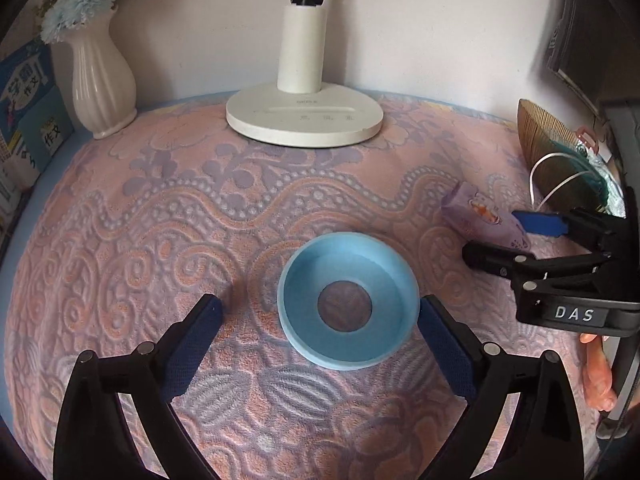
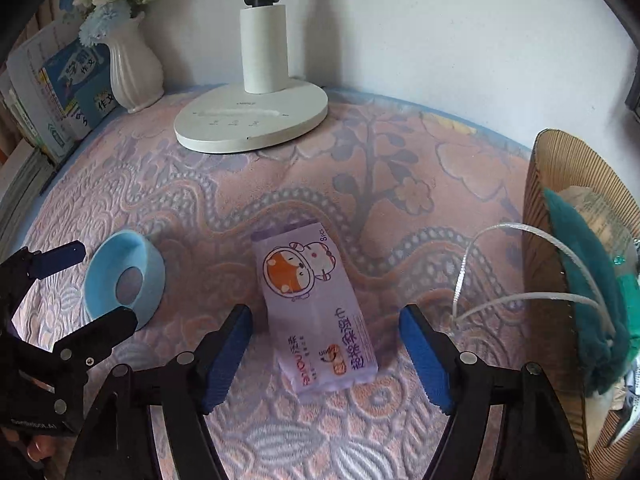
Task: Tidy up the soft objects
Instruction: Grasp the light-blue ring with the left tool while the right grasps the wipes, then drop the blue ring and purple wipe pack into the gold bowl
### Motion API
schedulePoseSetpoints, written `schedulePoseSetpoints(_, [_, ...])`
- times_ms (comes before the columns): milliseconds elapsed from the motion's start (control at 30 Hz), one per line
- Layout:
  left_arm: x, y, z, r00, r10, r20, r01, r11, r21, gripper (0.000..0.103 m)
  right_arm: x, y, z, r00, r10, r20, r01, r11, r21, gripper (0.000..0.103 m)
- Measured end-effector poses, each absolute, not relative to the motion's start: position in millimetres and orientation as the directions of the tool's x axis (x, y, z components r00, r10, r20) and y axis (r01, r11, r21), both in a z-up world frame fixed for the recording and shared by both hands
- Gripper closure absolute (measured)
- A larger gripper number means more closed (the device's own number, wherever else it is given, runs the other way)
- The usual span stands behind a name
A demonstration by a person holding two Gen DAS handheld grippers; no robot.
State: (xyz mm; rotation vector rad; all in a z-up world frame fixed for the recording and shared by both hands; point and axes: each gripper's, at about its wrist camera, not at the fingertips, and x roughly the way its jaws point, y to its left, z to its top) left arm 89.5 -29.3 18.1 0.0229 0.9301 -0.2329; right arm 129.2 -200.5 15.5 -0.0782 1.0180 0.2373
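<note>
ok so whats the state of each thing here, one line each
left tool: open, empty, straddling the blue ring
right tool: open, empty, straddling the tissue pack
blue ring: lying on the towel, wide side up
tissue pack: flat, sealed, printed side up
brown bag: open, already holding soft items
vase: upright with flowers

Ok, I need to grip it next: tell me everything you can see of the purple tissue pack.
The tissue pack is a flat, soft-looking lilac plastic packet with a cartoon astronaut fox, purple lettering and "8pcs". It looks sealed and lies flat, lengthwise, on the patterned cloth, between the fingers of the open right tool, which do not touch it.
</note>
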Motion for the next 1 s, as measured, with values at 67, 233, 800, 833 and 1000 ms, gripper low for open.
schedulePoseSetpoints(67, [92.0,-32.5,12.4,0.563,-0.178,-0.807,0.211,0.975,-0.068,0.014,129.3,-201.3,13.9,0.523,0.174,-0.835,-0.236,0.970,0.054,0.028])
schedulePoseSetpoints(233, [83.8,-40.5,16.8,0.590,-0.201,-0.782,0.265,0.963,-0.047,0.040,120.1,-199.9,12.8,0.556,0.170,-0.814,-0.233,0.972,0.044,0.038])
schedulePoseSetpoints(800, [30.2,-53.1,91.8,0.649,-0.422,-0.633,0.393,0.898,-0.196,0.044,-23.2,-224.1,25.9,0.408,0.386,-0.827,-0.334,0.906,0.258,0.062])
schedulePoseSetpoints(833, [29.0,-60.4,102.3,0.654,-0.435,-0.618,0.409,0.891,-0.194,0.043,-29.6,-234.5,32.3,0.414,0.397,-0.819,-0.322,0.905,0.276,0.062])
schedulePoseSetpoints(1000, [34.4,-108.1,154.2,0.665,-0.503,-0.552,0.503,0.848,-0.167,0.043,-48.8,-307.3,97.4,0.566,0.340,-0.751,-0.218,0.940,0.261,0.062])
